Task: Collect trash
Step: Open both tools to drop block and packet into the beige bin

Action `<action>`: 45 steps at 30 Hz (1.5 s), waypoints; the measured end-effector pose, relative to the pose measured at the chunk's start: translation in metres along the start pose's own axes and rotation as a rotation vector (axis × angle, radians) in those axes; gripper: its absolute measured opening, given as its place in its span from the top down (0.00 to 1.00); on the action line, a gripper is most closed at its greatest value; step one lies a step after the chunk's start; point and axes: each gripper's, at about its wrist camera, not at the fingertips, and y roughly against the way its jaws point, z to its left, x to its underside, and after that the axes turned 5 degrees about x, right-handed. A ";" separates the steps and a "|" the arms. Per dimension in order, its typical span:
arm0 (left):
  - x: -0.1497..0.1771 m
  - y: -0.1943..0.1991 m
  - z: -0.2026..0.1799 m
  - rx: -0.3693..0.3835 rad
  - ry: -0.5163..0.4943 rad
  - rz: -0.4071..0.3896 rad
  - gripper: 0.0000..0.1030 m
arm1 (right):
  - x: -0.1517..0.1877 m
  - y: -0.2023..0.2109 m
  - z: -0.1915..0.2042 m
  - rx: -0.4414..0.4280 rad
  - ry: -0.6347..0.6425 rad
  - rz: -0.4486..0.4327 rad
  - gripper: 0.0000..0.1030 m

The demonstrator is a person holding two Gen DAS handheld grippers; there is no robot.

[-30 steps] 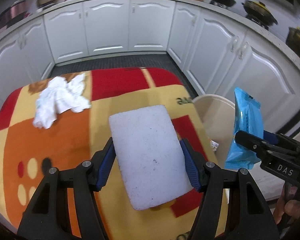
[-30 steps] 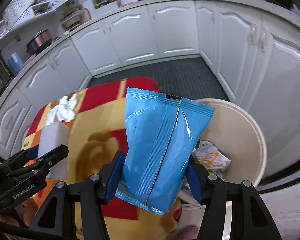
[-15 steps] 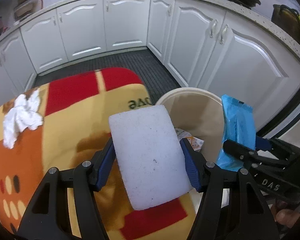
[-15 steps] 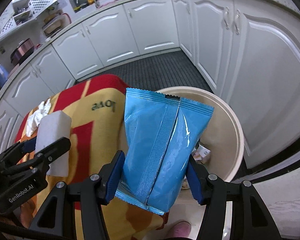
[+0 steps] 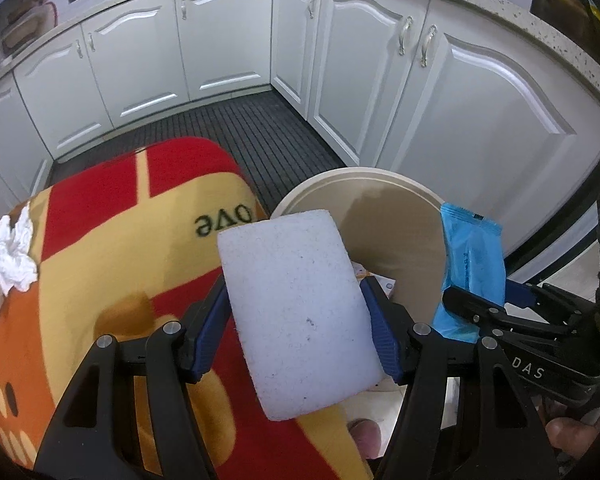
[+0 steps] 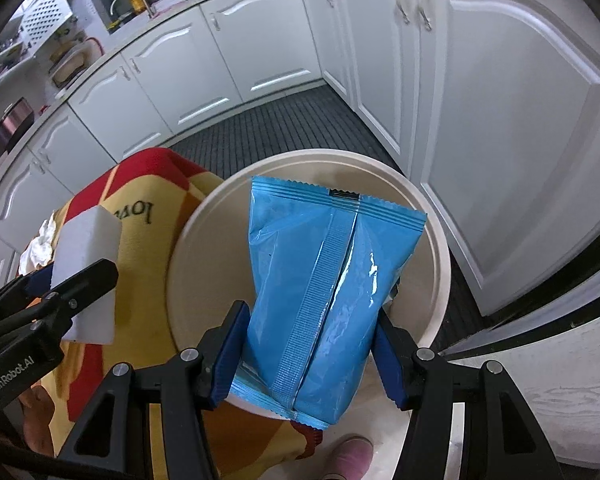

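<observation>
The blue packet (image 6: 332,292) was pinched in the right gripper (image 6: 308,356) over the round bin (image 6: 432,236), and the white sponge (image 5: 296,312) was pinched in the left gripper (image 5: 296,332) at the bin's edge, by the blanket (image 5: 100,264). If let go there, the sponge could miss. The packet hid most of the bin's bottom, and white tissue (image 5: 6,256) still lay on the blanket.
</observation>
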 end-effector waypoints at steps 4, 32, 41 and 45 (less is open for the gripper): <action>-0.002 -0.005 -0.002 0.030 -0.007 0.010 0.36 | -0.001 -0.006 -0.004 0.002 -0.014 0.006 0.45; 0.005 -0.012 0.009 0.071 0.042 0.023 0.30 | -0.004 -0.015 -0.022 -0.012 -0.104 0.036 0.29; 0.009 0.000 0.015 0.041 0.049 0.002 0.30 | -0.001 -0.009 -0.011 -0.024 -0.078 0.029 0.29; 0.012 0.006 0.025 0.024 0.061 -0.008 0.30 | 0.000 -0.007 -0.003 -0.030 -0.062 0.027 0.29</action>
